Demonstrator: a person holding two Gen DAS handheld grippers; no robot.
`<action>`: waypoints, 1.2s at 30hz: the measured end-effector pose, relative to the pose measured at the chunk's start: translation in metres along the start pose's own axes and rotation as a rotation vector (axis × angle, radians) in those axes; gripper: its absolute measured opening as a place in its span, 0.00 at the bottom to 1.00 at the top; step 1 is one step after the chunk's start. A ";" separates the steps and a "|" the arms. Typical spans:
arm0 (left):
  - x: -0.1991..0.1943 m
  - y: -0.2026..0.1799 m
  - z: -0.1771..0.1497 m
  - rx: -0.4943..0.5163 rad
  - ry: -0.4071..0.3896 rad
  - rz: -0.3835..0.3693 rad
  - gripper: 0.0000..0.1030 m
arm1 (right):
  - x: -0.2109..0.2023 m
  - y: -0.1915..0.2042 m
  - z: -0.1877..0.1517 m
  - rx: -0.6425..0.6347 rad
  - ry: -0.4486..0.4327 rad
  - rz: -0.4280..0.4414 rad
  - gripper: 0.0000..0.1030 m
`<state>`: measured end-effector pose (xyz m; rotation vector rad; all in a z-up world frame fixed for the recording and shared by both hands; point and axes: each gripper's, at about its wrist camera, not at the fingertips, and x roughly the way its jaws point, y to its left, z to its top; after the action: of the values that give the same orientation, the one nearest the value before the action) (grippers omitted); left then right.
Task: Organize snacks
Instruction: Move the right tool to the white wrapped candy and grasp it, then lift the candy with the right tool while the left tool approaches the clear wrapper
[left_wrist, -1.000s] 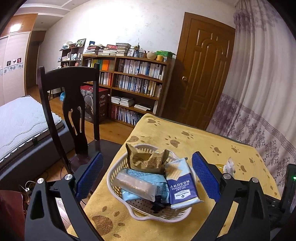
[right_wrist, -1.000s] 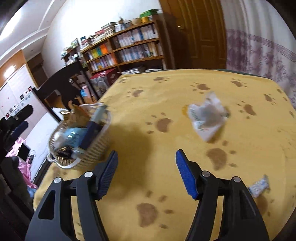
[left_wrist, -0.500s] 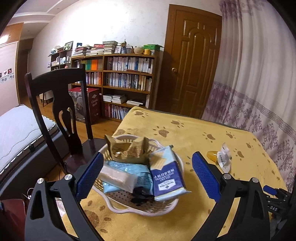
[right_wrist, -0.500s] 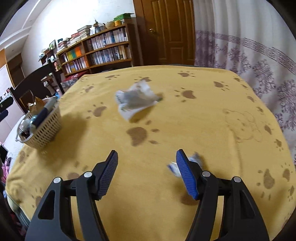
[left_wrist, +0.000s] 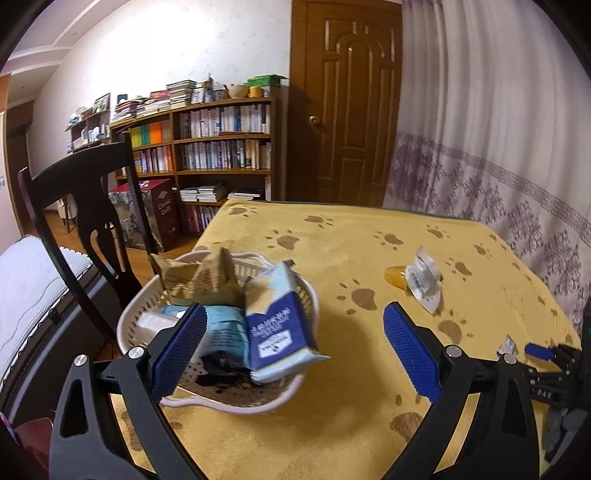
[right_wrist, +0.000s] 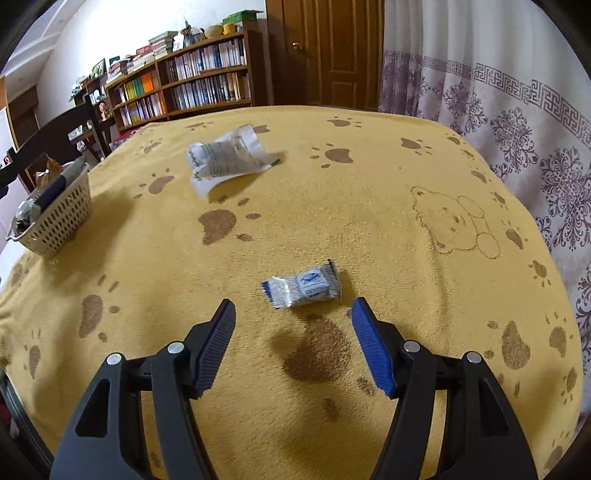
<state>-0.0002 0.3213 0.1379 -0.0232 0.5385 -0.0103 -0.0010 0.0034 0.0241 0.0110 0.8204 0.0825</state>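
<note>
Right gripper (right_wrist: 293, 319) (fingers spread) just short of small wrapped snack (right_wrist: 303, 288).

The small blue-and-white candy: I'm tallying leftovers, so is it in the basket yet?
Out. The small candy lies on the yellow tablecloth, ahead of the open right gripper, apart from the basket.

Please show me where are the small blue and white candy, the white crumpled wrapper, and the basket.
small blue and white candy (right_wrist: 303, 288), right wrist view, on the middle of its wrapper.
white crumpled wrapper (right_wrist: 227, 158), right wrist view, on its printed centre.
basket (left_wrist: 308, 293), left wrist view, on its far right rim.
</note>
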 end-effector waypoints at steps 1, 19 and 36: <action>0.001 -0.003 -0.001 0.009 0.004 -0.004 0.95 | 0.003 -0.001 0.001 -0.001 0.006 -0.001 0.64; 0.019 -0.024 -0.012 0.056 0.053 -0.026 0.95 | 0.031 0.010 0.014 -0.112 0.049 -0.018 0.44; 0.062 -0.060 -0.009 0.110 0.097 -0.002 0.95 | 0.012 -0.014 0.018 -0.033 -0.014 0.001 0.40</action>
<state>0.0483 0.2603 0.0999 0.0845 0.6342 -0.0435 0.0211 -0.0096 0.0267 -0.0189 0.8050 0.0964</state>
